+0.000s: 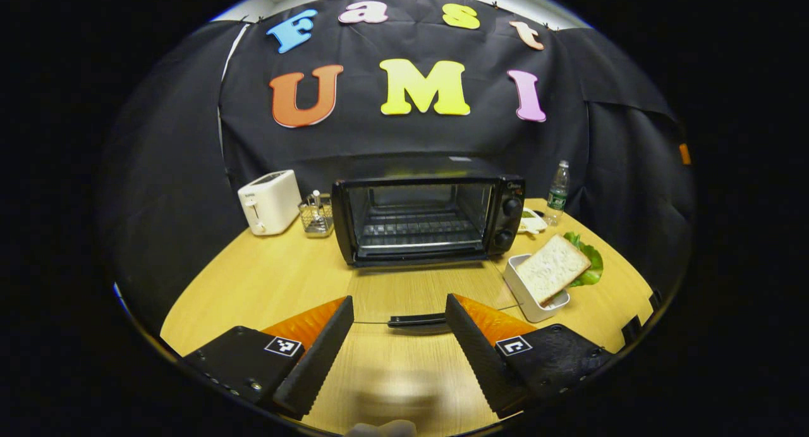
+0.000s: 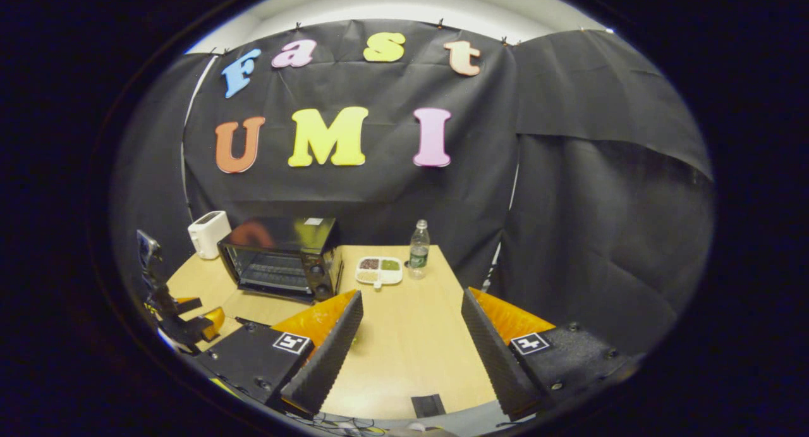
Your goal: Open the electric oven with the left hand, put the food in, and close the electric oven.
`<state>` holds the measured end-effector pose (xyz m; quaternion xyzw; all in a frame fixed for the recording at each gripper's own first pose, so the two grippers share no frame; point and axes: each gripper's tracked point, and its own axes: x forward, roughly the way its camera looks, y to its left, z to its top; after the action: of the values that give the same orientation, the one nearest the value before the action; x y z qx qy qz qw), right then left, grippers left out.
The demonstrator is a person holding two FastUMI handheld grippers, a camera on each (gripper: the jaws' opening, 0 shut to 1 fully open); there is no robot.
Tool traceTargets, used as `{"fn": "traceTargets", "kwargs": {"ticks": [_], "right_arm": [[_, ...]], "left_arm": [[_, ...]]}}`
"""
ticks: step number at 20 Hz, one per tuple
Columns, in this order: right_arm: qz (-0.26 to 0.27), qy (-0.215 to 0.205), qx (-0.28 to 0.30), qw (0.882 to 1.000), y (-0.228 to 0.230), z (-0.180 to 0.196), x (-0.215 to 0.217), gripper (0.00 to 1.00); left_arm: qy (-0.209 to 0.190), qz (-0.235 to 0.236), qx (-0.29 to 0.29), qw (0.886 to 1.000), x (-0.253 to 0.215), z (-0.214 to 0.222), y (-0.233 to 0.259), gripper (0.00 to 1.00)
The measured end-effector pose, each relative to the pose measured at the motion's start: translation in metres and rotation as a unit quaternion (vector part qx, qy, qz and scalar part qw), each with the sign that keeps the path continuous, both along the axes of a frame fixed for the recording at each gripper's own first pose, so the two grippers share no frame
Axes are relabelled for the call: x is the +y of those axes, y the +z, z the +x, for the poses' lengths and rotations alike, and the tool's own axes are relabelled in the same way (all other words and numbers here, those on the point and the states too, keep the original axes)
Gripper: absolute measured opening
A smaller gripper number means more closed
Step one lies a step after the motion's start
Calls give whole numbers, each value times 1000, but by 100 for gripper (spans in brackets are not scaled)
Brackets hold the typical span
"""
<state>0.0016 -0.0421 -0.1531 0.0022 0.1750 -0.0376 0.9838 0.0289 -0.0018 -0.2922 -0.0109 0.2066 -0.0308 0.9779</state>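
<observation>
The black electric oven (image 1: 430, 219) stands at the back of the wooden table, its wire rack visible inside. Its glass door is folded down flat toward me, and the door handle (image 1: 417, 321) lies just in front of my left gripper (image 1: 399, 301), which is open with nothing between its fingers. A slice of bread (image 1: 553, 267) with lettuce under it rests on a white box (image 1: 526, 293) to the right of the oven. My right gripper (image 2: 411, 295) is open and empty above the table, to the right of the oven (image 2: 278, 257). The left gripper (image 2: 183, 320) also shows at the left edge of the right gripper view.
A white toaster (image 1: 270, 201) and a small wire rack (image 1: 316, 214) stand left of the oven. A water bottle (image 1: 557, 193) and a divided white dish (image 2: 379, 270) stand to its right. The table's round edge (image 1: 189, 310) runs close by.
</observation>
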Motion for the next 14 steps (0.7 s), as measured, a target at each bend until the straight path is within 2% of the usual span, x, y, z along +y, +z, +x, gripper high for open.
{"fn": "traceTargets", "kwargs": {"ticks": [6,8,9,10,14], "right_arm": [[56,58,76,994,-88,46,24,100],[73,80,112,988,-119,61,35,100],[83,93,129,984,-135,70,42,94],[92,102,140,981,-146,74,47,99],[139,145,178,963,-175,101,74,98]], "left_arm": [[20,-4,-85,996,10,-16,98,95],[22,-3,-105,994,9,-19,123,95],[24,-2,-110,994,8,-21,134,95],[25,4,-117,993,7,-24,142,95],[39,12,-135,990,1,-32,175,95]]}}
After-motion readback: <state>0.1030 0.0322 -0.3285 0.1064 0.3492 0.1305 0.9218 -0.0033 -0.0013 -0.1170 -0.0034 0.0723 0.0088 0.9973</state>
